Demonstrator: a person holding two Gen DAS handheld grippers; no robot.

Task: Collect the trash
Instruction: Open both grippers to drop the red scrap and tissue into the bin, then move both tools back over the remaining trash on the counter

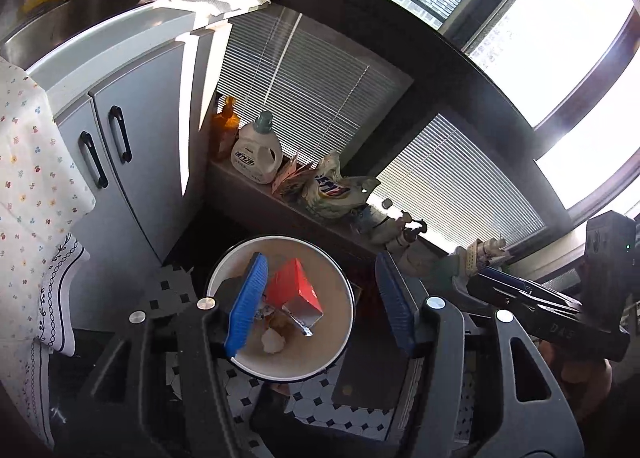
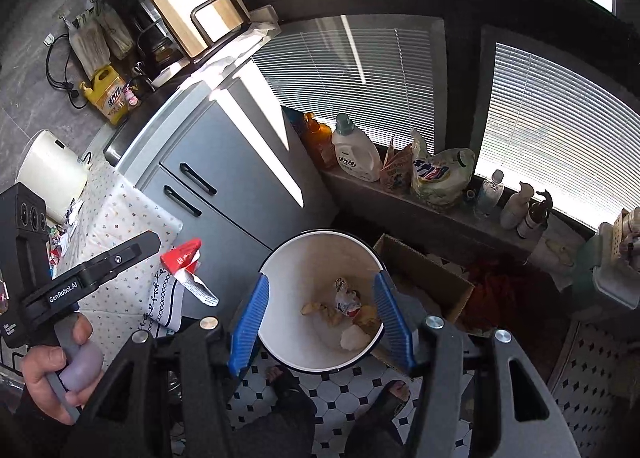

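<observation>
Two handheld grippers hang over a round white bin (image 2: pixel 320 258) with a dark rim, standing on black-and-white octagon tile.

Left gripper (image 1: pixel 320 306): ribbed blue pads set apart, nothing pinched. A red carton (image 1: pixel 294 288), boxy, one silvery end torn open, shows just beside the left pad, above the bin mouth; in the right wrist view it appears free in the air beside the left tool, over the edge of a floral tablecloth (image 2: pixel 120 226). Contact with the pads cannot be told.

Right gripper (image 2: pixel 320 322): blue ribbed pads likewise apart, empty, framing the bin.

Bin contents, at the bottom: crumpled foil wrapper (image 2: pixel 347 296), yellowish peel-like scraps (image 2: pixel 320 312), a white wad of tissue (image 2: pixel 354 338).

Brown cardboard box (image 2: pixel 424 270), flaps open, touches the bin's far side. Behind, on a low ledge below slatted blinds: white plastic detergent jug (image 2: pixel 356 154), amber bottle (image 2: pixel 318 138), soft refill pouch (image 2: pixel 440 174). Grey cabinet (image 2: pixel 224 162) with black bar handles.
</observation>
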